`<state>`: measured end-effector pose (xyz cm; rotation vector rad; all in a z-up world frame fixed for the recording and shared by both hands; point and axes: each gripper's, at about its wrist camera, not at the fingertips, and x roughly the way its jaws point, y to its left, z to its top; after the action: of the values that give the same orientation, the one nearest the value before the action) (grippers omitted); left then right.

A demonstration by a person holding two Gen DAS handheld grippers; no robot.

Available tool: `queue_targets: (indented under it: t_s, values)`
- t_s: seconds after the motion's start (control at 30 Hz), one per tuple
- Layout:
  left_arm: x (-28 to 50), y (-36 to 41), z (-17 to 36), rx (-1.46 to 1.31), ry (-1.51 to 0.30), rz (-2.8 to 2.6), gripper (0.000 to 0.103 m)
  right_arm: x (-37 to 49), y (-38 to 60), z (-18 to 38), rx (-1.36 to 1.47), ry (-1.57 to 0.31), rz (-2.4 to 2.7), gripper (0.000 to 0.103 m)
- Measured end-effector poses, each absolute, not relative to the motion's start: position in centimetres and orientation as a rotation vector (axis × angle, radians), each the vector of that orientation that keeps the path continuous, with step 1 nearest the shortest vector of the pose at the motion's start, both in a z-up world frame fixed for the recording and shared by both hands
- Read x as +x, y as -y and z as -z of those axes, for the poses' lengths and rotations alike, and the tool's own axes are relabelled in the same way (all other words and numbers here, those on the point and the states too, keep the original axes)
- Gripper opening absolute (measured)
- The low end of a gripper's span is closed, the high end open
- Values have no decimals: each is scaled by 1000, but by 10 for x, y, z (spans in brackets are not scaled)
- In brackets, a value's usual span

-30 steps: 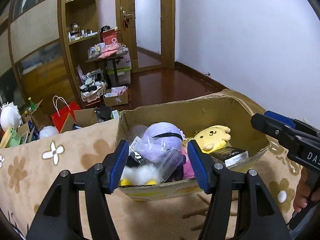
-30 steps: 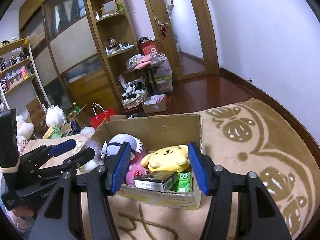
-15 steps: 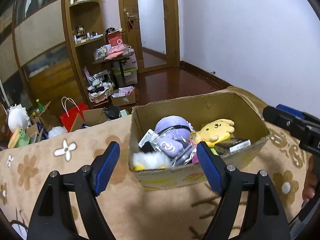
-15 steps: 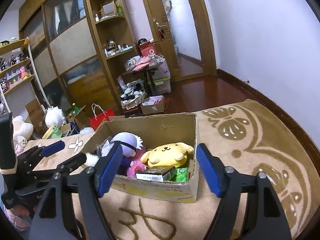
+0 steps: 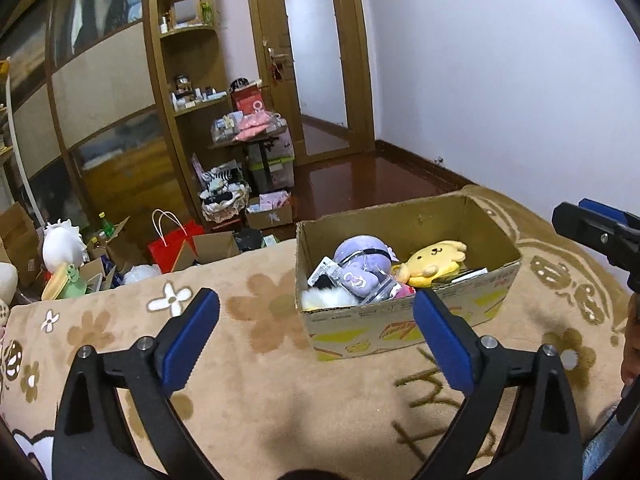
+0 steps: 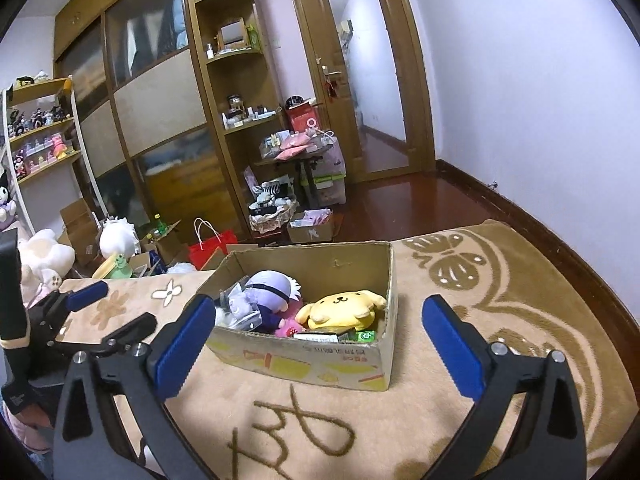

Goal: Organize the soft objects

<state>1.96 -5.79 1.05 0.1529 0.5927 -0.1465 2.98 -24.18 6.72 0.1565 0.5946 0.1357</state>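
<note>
Cardboard box point(image 5: 404, 320) sits toward the far edge of the patterned blanket point(image 5: 260, 380); purple plush point(image 5: 362, 268) and yellow plush point(image 5: 434, 260) inside. Left tool point(image 5: 316, 338) and right tool point(image 6: 318, 346) both point at it, jaws opening wide, nothing between them. Box's long axis runs left-right. Versus a second ago: both tools wider and farther from the box.

1. Your left gripper point(image 5: 316, 338) pointed forward and downward; its jaws were opening, with nothing between them.
2. Your right gripper point(image 6: 318, 346) was angled the same way, jaws opening, also without anything between them.
</note>
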Motion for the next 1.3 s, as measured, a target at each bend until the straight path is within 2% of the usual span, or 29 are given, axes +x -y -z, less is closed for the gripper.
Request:
queue_targets:
  t_s: [0.57, 1.3]
  values:
    - [-25, 46, -22, 155, -538, 105, 100, -11, 254, -80, 147, -581, -91, 103]
    - [-21, 55, -8, 203, -564, 100, 100, -9, 263, -61, 159, -628, -64, 103]
